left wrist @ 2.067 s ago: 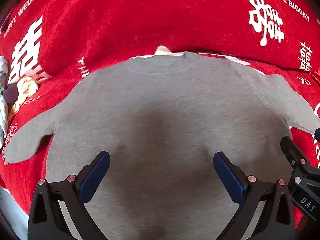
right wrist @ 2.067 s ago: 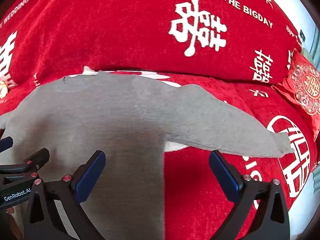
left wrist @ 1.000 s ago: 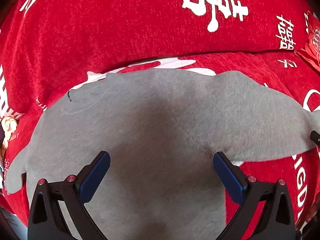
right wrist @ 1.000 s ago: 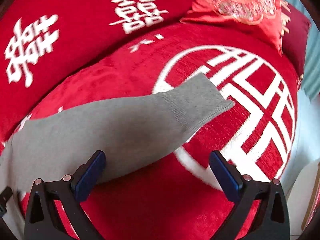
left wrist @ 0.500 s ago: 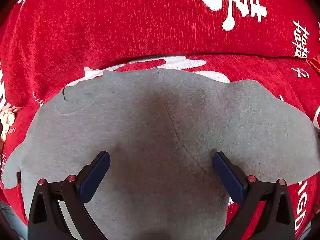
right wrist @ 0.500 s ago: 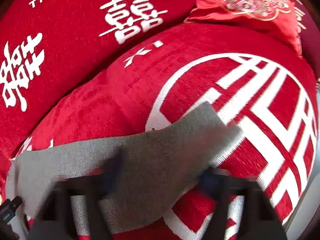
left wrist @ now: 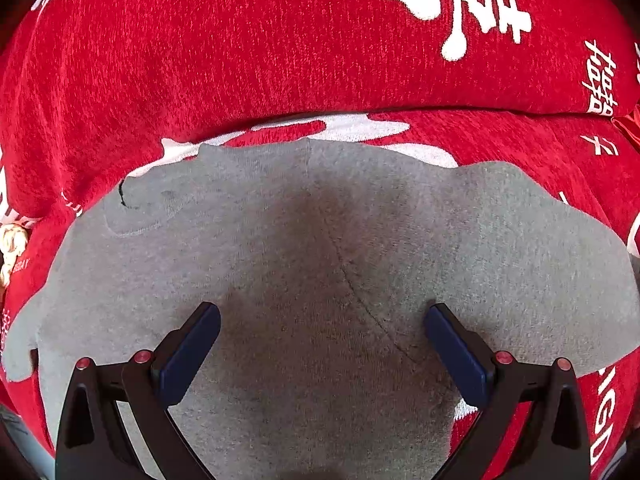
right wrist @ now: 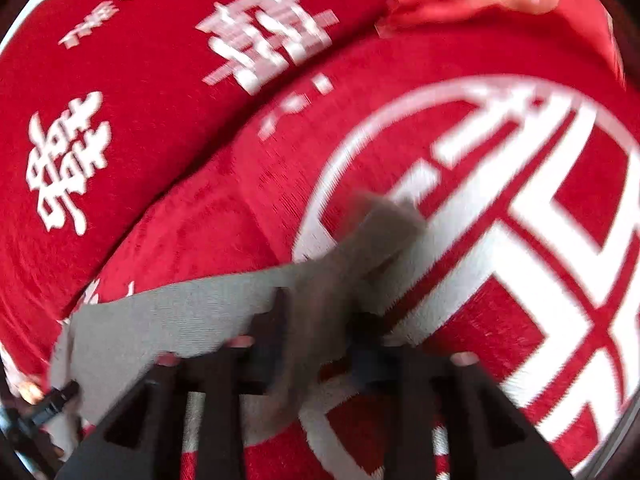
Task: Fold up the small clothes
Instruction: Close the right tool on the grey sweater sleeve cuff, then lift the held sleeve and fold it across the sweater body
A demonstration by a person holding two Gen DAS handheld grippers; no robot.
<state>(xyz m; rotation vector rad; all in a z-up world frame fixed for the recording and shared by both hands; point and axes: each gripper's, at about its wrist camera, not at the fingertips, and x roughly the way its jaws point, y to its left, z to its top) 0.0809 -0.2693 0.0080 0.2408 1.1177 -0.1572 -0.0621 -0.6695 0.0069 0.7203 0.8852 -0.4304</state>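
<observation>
Now the right claw (right wrist: 320,320) has closed on the sleeve (right wrist: 360,248), which half a second ago lay flat between its spread fingers.

Blurred, the sleeve bunches at lower centre of the right view, so the sleeve fold looks begun. The left claw (left wrist: 320,344) hangs apart over the grey top (left wrist: 280,248), mid-frame on the red sofa cover (left wrist: 240,60).

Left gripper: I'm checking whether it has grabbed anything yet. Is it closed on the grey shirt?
No. The left gripper stands wide open above the grey shirt, with flat fabric showing between its blue pads.
</observation>
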